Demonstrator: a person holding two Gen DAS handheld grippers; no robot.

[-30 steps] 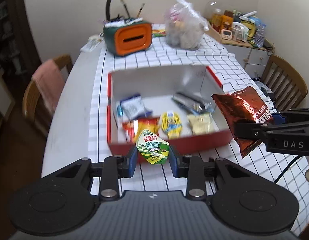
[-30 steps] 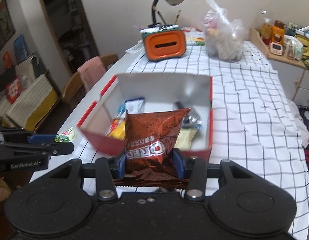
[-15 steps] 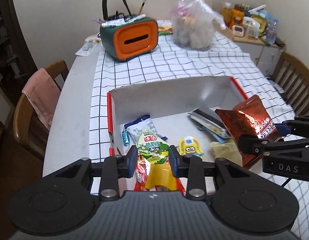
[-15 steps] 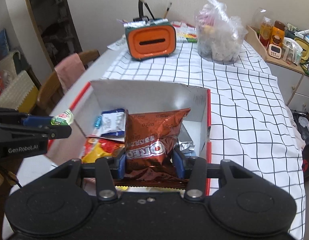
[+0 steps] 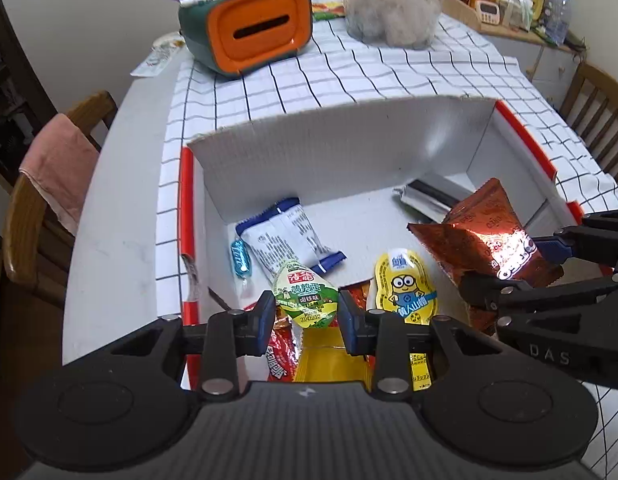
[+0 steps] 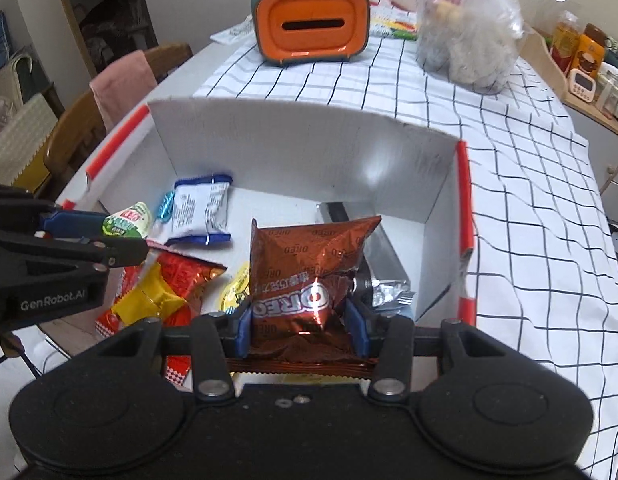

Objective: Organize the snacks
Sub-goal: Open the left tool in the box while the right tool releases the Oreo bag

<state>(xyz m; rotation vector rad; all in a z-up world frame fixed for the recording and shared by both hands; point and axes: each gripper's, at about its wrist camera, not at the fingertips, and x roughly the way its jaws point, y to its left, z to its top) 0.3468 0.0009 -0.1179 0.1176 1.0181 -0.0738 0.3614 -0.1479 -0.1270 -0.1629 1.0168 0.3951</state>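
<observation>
My left gripper [image 5: 307,312] is shut on a small green egg snack packet [image 5: 305,298] and holds it over the near left part of the red-and-white box [image 5: 333,156]. It also shows in the right wrist view [image 6: 127,220]. My right gripper [image 6: 299,320] is shut on a brown Oreo bag [image 6: 305,272] over the box's right part; the bag shows in the left wrist view [image 5: 481,240]. Inside the box lie a blue-white packet [image 5: 287,236], a yellow Minion packet [image 5: 405,292], a silver packet [image 5: 429,194] and a red-yellow bag [image 6: 161,288].
The box [image 6: 301,156] sits on a checked tablecloth [image 6: 521,184]. An orange and green tissue box [image 5: 249,26] and a full clear plastic bag [image 5: 389,4] stand beyond it. A chair with a pink towel [image 5: 53,172] is at the left, another chair [image 5: 597,116] at the right.
Both grippers have moved forward with their snacks, from in front of the box to over its inside. Both stay shut on their packets.
</observation>
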